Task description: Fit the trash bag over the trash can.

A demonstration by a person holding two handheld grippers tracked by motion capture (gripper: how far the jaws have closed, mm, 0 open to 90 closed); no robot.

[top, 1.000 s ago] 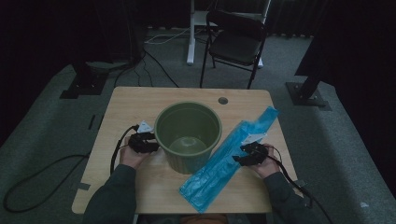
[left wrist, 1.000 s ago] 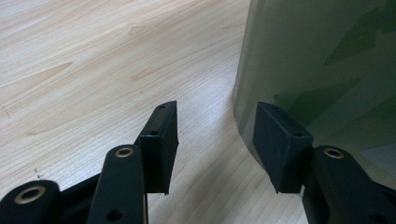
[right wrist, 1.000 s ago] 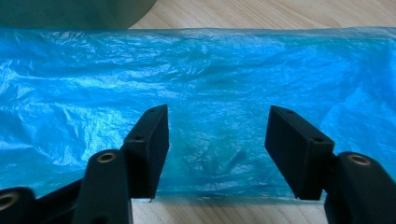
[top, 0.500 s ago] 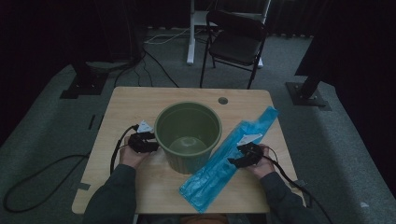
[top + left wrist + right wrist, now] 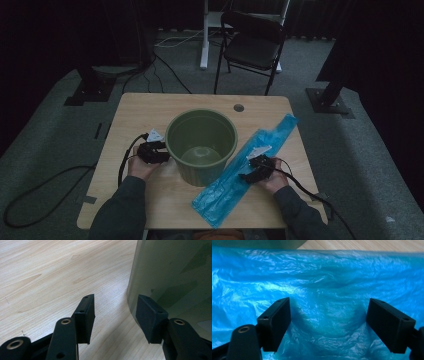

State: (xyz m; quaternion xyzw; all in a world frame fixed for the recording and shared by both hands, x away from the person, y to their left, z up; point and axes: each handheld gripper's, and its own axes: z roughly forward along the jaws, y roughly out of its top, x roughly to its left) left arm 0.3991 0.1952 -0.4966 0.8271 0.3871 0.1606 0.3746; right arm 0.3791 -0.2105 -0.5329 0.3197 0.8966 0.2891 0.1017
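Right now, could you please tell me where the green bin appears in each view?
High view: bin stands at the table's centre, between the two grippers.
Left gripper view: its wall takes up the right side, beside the right-hand jaw.
Right gripper view: a dark green strip along the top left edge.
Shared landmark: the wooden table.

A bucket (image 5: pixel 201 145) is set upright near the middle of the counter (image 5: pixel 130 115), with a long plastic bag (image 5: pixel 245 172) laid flat just to its right, stretched diagonally from the near edge toward the far right corner. The left tongs (image 5: pixel 159 153) are placed on the counter just beside the bucket's left wall, while the right tongs (image 5: pixel 248 175) are lowered onto the middle of the bag. Behind the counter, a folding chair (image 5: pixel 252 47) is stood on the floor.
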